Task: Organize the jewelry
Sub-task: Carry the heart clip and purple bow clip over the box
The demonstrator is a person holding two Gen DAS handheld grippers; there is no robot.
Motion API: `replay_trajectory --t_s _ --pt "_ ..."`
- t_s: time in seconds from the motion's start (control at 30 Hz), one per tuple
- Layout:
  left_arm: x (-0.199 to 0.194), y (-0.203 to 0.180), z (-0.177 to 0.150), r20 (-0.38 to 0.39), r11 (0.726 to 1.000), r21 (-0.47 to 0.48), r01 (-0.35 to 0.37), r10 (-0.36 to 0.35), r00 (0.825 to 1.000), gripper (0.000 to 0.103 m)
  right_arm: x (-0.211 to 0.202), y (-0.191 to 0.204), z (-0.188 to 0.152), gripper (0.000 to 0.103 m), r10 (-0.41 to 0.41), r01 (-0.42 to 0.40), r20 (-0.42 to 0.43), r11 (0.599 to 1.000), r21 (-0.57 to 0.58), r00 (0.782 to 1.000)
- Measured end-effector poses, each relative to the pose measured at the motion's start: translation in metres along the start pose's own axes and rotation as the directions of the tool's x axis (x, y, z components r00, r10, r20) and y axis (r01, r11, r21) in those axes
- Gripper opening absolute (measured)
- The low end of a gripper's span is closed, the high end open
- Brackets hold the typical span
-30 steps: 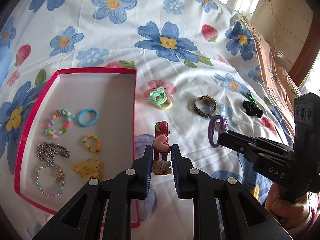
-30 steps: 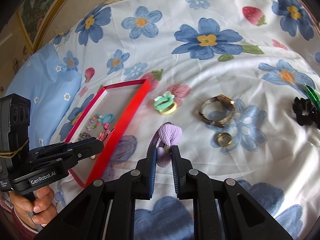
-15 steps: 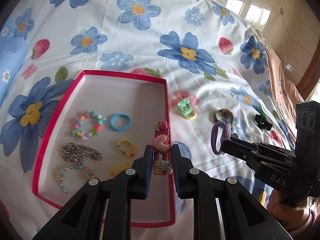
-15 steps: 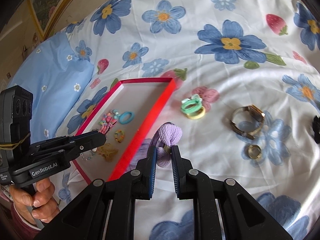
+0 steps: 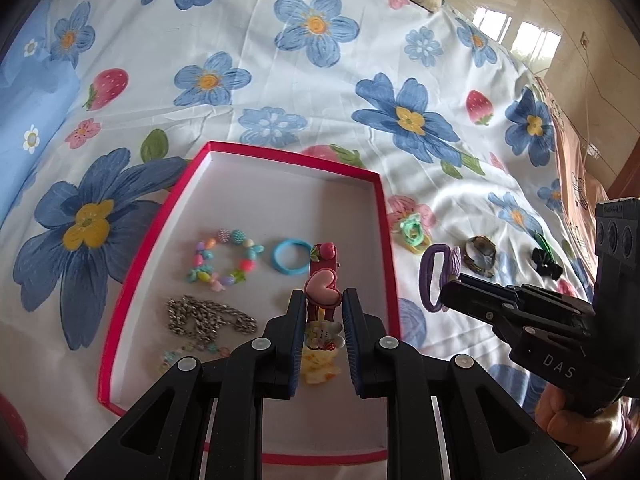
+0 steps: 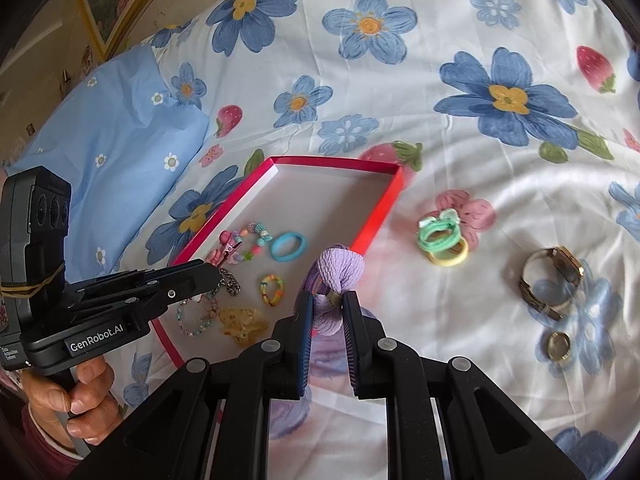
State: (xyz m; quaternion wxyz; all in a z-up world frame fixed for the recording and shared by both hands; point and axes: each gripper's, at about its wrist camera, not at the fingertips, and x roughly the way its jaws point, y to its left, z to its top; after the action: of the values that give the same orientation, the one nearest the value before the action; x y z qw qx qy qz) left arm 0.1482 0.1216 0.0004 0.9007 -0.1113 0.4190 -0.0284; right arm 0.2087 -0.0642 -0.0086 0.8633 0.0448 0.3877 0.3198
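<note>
2 hand-held grippers hang near the red-rimmed shallow white tray (image 5: 382,216): left hand-held gripper (image 5: 322,312) pinches a pink heart-decorated hair clip (image 5: 322,286) above it; right hand-held gripper (image 6: 324,312) clamps a lilac fabric scrunchie (image 6: 338,270) beside its right rim.

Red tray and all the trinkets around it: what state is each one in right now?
Red tray: open, partly filled.
Left tongs: shut on the pink hair clip, above the tray.
Right tongs: shut on the purple scrunchie.
Watch: lying on the bedsheet, outside the tray.
Ring: loose beside the watch.
</note>
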Motion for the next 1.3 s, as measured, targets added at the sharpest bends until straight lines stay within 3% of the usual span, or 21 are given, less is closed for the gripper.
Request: replay_trajectory --t_s 0.43,1.0,1.3 --pt "0.023 0.025 0.024 -0.02 0.997 0.006 -0.083 0.083 0.996 0.018 0.041 0.016 0.023 0.015 0.029 -0.031 -0.038 0.999 -0.036 0.999" --pt "0.104 0.05 0.074 -0.093 0.987 0.028 -0.159 0.161 0.983 0.018 0.105 0.011 0.056 0.015 -0.004 -0.002 -0.107 0.998 -0.059 0.994" --pt "0.13 0.047 0.078 -0.107 0.98 0.06 -0.192 0.198 0.974 0.018 0.124 0.012 0.063 0.015 -0.025 0.012 -0.144 0.996 -0.089 0.989"
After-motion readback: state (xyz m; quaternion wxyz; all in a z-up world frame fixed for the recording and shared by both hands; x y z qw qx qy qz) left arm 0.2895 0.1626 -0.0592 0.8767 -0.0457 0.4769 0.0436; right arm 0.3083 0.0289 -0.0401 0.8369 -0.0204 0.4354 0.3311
